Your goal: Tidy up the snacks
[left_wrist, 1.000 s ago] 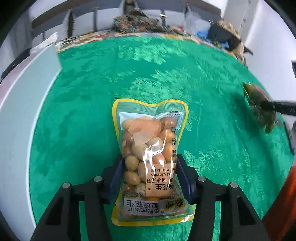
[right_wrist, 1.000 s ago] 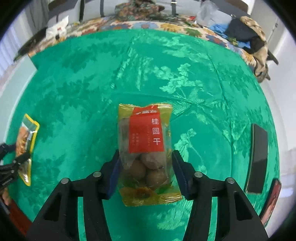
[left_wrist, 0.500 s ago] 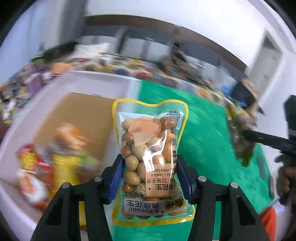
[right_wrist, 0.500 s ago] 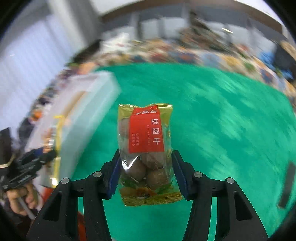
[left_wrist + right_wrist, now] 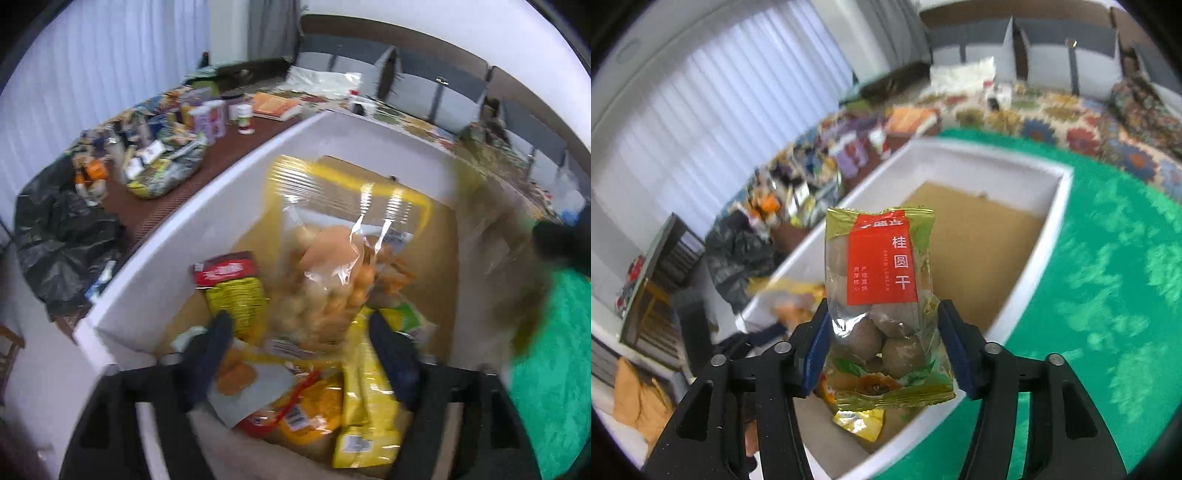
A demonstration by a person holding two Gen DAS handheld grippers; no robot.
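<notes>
Over the white box (image 5: 155, 273), the left gripper (image 5: 301, 332) has fingers spread; the blurred peanut bag (image 5: 332, 266) seems loose between them. The right gripper (image 5: 882, 343) pinches the dried longan bag (image 5: 882, 295) above the same box.

Left tongs (image 5: 301, 332) now spread, peanut bag (image 5: 332, 266) dropping free into white box (image 5: 177, 254), right tongs (image 5: 882, 332) swung over box.

Box on the worktop, 2 packets over it

The box (image 5: 1049, 236) sits on the worktop (image 5: 1115, 295), snack packets (image 5: 354, 413) piled at its near end. The peanut packet (image 5: 332, 273) hangs above them between the left claw's fingers (image 5: 212, 354); the longan packet (image 5: 882, 314) sits in the right claw (image 5: 886, 354) over the box.
</notes>
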